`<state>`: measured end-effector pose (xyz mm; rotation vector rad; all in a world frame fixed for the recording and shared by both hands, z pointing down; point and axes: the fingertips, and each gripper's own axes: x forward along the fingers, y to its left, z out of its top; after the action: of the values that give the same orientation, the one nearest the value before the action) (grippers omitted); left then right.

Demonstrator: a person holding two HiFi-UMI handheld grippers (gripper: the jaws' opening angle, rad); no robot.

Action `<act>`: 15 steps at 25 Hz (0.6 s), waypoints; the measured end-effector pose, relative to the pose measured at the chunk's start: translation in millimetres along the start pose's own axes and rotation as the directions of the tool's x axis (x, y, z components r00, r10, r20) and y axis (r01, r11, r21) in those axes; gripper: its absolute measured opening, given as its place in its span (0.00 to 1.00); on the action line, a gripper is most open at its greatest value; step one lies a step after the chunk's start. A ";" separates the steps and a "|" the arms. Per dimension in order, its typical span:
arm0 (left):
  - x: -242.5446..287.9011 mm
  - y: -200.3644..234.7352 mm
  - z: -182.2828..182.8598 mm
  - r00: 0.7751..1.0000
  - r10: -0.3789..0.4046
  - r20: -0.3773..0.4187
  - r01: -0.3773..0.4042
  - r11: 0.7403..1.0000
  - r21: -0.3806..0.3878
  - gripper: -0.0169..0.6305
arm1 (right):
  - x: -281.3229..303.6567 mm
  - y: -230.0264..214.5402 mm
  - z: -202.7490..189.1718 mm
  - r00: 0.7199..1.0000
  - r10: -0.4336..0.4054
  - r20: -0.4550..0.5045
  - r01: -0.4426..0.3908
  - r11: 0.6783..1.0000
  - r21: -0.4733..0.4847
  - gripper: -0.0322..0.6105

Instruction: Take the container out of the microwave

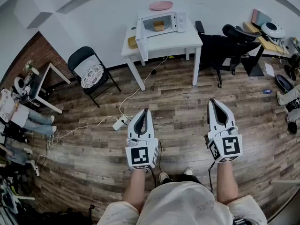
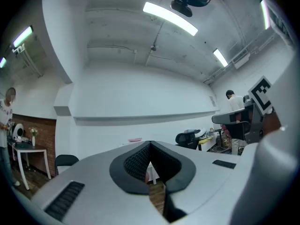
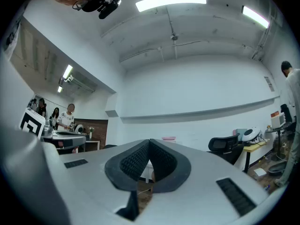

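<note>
While left tool [image 1: 146, 111] and right tool [image 1: 212, 101] are closed and empty above the floor [image 1: 178, 102], microwave [image 1: 165, 21] open on the counter [image 1: 180, 40] far ahead, container [image 1: 159, 26] inside.

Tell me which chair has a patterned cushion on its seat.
The folding chair left of the white table, bearing the cushion; the office chair right of the table has none.

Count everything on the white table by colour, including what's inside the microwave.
White: 1, the microwave
Pink: 1, the plate on top of it
Yellow: 2, the container inside and a dish beside it
Total: 4
</note>
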<state>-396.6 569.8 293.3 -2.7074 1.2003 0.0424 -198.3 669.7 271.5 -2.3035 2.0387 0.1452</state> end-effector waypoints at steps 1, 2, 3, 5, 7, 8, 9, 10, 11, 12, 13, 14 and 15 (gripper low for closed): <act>2.5 -0.9 -0.7 1.000 0.000 -0.003 0.000 1.000 0.001 0.04 | 2.0 -1.7 -0.1 1.000 0.000 -0.001 0.000 1.000 -0.002 0.07; 4.8 -1.7 -1.5 1.000 -0.001 -0.005 0.001 1.000 0.002 0.04 | 4.1 -3.3 -0.2 1.000 0.000 -0.002 0.000 1.000 -0.003 0.07; 6.9 -2.4 -2.3 1.000 0.000 -0.007 0.000 1.000 0.001 0.04 | 6.0 -4.7 -0.6 1.000 0.002 -0.002 -0.002 1.000 -0.003 0.07; 10.3 -4.4 -3.6 1.000 0.003 -0.008 -0.003 1.000 -0.002 0.04 | 9.2 -7.2 -1.9 1.000 0.008 -0.002 -0.008 1.000 -0.004 0.07; 13.4 -7.5 -4.5 1.000 0.007 -0.006 -0.007 1.000 -0.002 0.04 | 10.9 -11.1 -3.6 1.000 0.014 -0.002 -0.014 1.000 -0.003 0.07; 15.1 -9.4 -5.0 1.000 0.010 -0.006 -0.010 1.000 -0.002 0.04 | 11.5 -13.7 -4.3 1.000 0.015 -0.001 -0.015 1.000 -0.001 0.07; 16.9 -11.4 -5.6 1.000 0.012 -0.006 -0.012 1.000 -0.004 0.04 | 12.1 -16.8 -5.0 1.000 0.017 0.001 -0.017 1.000 0.002 0.07; 18.8 -13.3 -6.3 1.000 0.015 -0.007 -0.015 1.000 -0.008 0.04 | 13.0 -19.8 -5.8 1.000 0.020 0.004 -0.020 1.000 0.006 0.07; 21.0 -15.1 -7.2 1.000 0.017 -0.010 -0.018 1.000 -0.012 0.04 | 14.1 -22.6 -6.7 1.000 0.025 0.005 -0.025 1.000 0.013 0.07; 23.5 -17.2 -8.0 1.000 0.020 -0.012 -0.020 1.000 -0.016 0.04 | 15.6 -25.4 -7.9 0.999 0.032 0.005 -0.032 0.999 0.020 0.07; 26.3 -20.0 -8.7 1.000 0.022 -0.015 -0.022 1.000 -0.016 0.04 | 17.0 -28.7 -9.0 0.999 0.038 0.005 -0.038 0.999 0.025 0.07; 29.4 -23.8 -9.4 1.000 0.023 -0.017 -0.024 1.000 -0.014 0.04 | 17.8 -33.0 -10.2 0.999 0.040 0.005 -0.041 0.999 0.027 0.07; 32.3 -28.3 -10.0 1.000 0.024 -0.020 -0.024 1.000 -0.010 0.04 | 18.1 -37.9 -11.6 0.999 0.040 0.006 -0.040 0.999 0.028 0.07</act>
<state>-354.4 563.0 304.2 -2.7083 1.2413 0.0254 -158.2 655.2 280.4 -2.2441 2.0715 0.1237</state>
